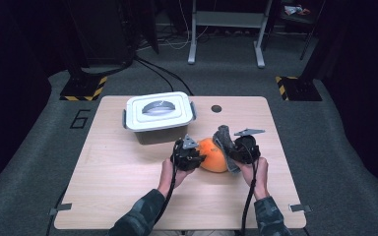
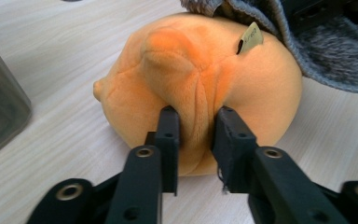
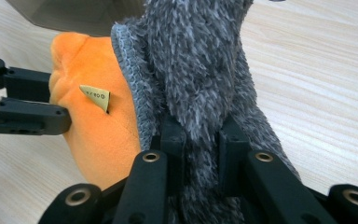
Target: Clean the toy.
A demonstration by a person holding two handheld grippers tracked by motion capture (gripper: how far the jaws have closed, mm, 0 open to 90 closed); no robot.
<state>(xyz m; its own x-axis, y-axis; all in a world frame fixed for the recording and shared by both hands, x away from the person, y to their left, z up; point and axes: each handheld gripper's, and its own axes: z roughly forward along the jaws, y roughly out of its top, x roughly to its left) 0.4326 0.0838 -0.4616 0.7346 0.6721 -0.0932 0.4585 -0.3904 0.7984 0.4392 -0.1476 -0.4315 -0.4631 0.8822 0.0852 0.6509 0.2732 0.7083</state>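
An orange plush toy (image 1: 213, 154) (image 2: 200, 79) (image 3: 95, 135) with a small tan label (image 3: 96, 96) lies on the wooden table (image 1: 128, 191). My left gripper (image 1: 193, 158) (image 2: 195, 122) is shut on a fold of the plush at its left side. A fuzzy grey knit cloth (image 1: 223, 135) (image 3: 200, 70) (image 2: 307, 51) drapes over the plush's right side. My right gripper (image 1: 232, 150) (image 3: 200, 135) is shut on a bunch of that grey cloth. The left gripper's black jaws also appear at the left edge of the right gripper view.
A grey lidded plastic box (image 1: 159, 116) (image 2: 0, 102) with a handle stands just behind the left gripper. A small dark round hole (image 1: 216, 108) marks the table's back. The table's front and left parts lie bare. Floor cables and a stand are beyond the table.
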